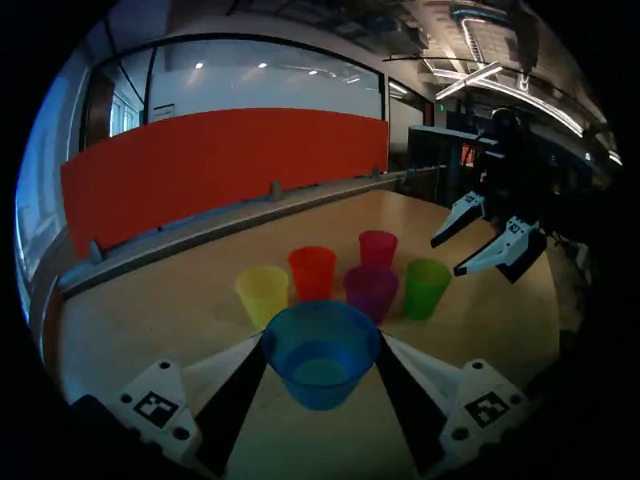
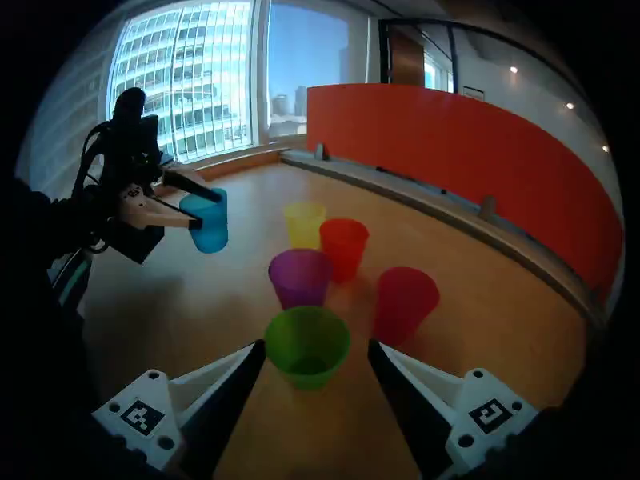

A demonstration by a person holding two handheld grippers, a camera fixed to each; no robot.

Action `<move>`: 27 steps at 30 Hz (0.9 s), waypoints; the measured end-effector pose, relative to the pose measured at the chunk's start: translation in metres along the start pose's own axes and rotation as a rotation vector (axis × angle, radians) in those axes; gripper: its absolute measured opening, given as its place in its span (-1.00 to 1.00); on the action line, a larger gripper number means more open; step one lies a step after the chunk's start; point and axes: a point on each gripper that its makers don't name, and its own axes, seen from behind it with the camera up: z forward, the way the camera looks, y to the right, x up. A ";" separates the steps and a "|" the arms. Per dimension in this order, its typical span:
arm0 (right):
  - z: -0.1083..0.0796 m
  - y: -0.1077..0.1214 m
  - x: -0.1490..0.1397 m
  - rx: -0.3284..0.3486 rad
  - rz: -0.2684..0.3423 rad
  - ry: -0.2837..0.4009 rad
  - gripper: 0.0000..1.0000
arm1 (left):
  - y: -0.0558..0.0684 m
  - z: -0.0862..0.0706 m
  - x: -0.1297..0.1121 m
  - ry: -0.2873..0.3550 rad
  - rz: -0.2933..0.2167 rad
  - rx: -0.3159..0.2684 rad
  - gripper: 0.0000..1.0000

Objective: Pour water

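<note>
- Between the jaws of the left gripper (image 1: pixel 320 338), a blue cup (image 1: pixel 320 372) is clamped, holding water, above the desk (image 1: pixel 160 320).
- Right gripper (image 2: pixel 314 342): jaws spread wide, green cup (image 2: pixel 307 342) ahead, untouched.

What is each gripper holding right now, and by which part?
The left gripper holds the blue cup, fingers on opposite sides just below its rim; the right gripper is open and holds nothing.
</note>
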 end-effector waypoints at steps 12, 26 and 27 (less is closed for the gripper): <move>0.008 -0.006 -0.016 -0.001 -0.004 -0.029 0.99 | -0.005 -0.003 0.022 0.066 -0.024 0.012 0.77; 0.027 -0.008 -0.025 0.006 0.027 -0.035 0.98 | -0.005 -0.004 0.033 0.086 -0.022 0.016 0.77; 0.028 -0.009 -0.025 0.007 0.027 -0.035 0.99 | -0.004 -0.004 0.033 0.087 -0.021 0.016 0.77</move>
